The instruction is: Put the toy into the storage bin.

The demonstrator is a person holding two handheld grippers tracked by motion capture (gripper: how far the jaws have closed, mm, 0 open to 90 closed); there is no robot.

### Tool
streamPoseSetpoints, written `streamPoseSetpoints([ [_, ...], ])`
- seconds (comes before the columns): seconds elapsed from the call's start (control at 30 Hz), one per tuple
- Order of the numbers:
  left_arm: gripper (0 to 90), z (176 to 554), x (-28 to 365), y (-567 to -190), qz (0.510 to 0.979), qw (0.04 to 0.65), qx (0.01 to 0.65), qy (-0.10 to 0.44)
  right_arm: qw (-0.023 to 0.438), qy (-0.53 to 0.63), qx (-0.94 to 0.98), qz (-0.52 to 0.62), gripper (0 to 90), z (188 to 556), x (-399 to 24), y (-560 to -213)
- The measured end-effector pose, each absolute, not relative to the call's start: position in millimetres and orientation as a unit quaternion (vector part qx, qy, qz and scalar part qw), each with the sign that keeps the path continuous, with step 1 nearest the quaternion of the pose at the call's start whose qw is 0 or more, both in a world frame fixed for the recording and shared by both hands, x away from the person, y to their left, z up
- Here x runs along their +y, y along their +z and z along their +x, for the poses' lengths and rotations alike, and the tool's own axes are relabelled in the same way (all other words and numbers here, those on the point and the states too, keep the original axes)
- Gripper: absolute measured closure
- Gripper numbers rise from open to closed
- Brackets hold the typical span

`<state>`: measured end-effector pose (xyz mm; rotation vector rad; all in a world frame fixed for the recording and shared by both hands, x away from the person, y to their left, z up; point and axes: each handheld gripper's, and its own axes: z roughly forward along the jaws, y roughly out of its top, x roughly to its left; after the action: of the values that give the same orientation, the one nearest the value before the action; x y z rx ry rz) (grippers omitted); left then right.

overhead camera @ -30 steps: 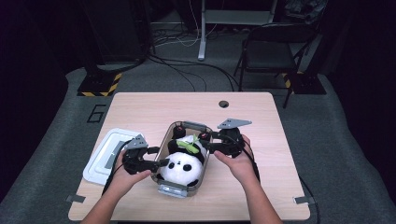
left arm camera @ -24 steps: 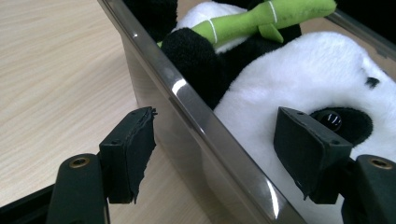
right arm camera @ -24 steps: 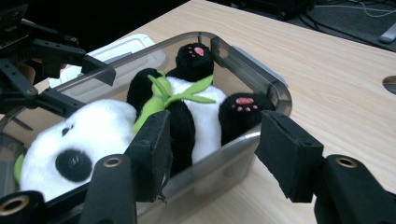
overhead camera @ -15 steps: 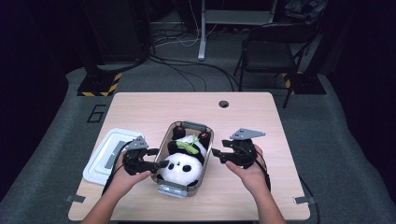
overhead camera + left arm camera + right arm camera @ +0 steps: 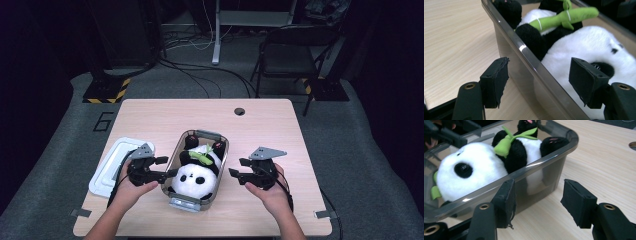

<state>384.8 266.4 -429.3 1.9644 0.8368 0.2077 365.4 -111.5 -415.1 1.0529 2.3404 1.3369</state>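
The panda (image 5: 199, 172) is seen lying inside the clear bin (image 5: 172, 161) at mid-table, head toward the person, feet and green bamboo (image 5: 202, 156) toward the far end; the bin's long axis runs away from the person. The left gripper (image 5: 167, 166) is the nearer one: its jaws have just been closing a little, and the bin's left wall is straddled, one pad outside, one over the plush, neither seen pressing. The right gripper (image 5: 238, 167) is held just beside the right wall, jaws open and empty, the rim lying off its left pad. A white lid (image 5: 107, 169) is left flat beyond the left hand (image 5: 131, 186). Nothing is found blocking the table (image 5: 270, 125) around the bin.
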Motion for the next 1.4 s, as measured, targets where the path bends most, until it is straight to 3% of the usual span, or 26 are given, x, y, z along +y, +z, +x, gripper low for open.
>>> streamPoseSetpoints([
  [0.33,39.0,379,277,-421,0.796,0.485,0.348,0.100,0.103,0.457,0.813,0.347,43.0,353,-106,-429],
  [0.83,42.0,392,348,-436,0.755,0.455,0.440,0.173,0.095,0.451,0.818,0.344,43.3,357,-97,-443],
  [1.4,42.9,399,373,-461,0.743,0.440,0.474,0.173,0.102,0.457,0.817,0.335,46.3,357,-94,-451],
])
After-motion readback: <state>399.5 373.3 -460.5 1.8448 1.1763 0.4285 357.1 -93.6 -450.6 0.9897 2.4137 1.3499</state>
